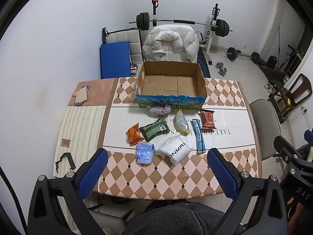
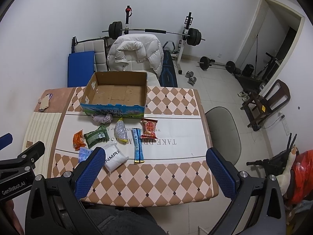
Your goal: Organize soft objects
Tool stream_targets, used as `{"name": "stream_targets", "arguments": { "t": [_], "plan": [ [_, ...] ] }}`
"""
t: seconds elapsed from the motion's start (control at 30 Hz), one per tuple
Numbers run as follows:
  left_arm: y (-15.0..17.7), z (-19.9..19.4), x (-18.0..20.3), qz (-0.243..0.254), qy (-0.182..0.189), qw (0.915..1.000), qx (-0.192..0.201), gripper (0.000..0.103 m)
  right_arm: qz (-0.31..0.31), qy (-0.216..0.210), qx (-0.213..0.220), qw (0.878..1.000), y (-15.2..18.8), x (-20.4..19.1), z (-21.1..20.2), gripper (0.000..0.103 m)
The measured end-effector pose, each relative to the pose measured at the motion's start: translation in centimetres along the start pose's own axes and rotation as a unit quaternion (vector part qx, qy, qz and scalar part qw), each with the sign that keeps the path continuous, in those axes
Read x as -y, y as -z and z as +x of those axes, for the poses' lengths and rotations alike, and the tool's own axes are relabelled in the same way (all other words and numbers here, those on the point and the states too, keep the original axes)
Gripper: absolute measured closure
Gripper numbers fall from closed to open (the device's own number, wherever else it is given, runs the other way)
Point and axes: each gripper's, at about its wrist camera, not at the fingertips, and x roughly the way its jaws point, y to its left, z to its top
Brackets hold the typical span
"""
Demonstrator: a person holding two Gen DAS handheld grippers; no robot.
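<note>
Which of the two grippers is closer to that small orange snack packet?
Left. The left gripper hovers over the table's near edge, the small orange snack packet just ahead-left. The right gripper sits farther right of it.

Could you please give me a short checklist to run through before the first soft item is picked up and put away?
1. Open cardboard box has free room: ok, its floor shows bare.
2. Left gripper open and holding nothing: ok, fingers wide apart.
3. Right gripper open and holding nothing: ok.
4. Nearest items reachable: ok, the white fabric bundle printed ONMAX and the light blue tissue pack lie closest to the left gripper.
5. Items apart enough for a single grasp: not ok, those two touch.
6. Crumpled lilac cloth clear of the box: not ok, it sits against the box's front wall.
</note>
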Motion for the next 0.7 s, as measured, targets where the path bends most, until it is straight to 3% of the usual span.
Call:
{"name": "stream_targets", "arguments": {
  "t": [0.7],
  "plan": [
    [-0.33,-0.61,-0.69,-0.005,-0.005,0.9999,0.014,0.000,0.004,-0.002,0.013,1.000,-0.54,-0.85,-0.59,0.000]
  ]
}}
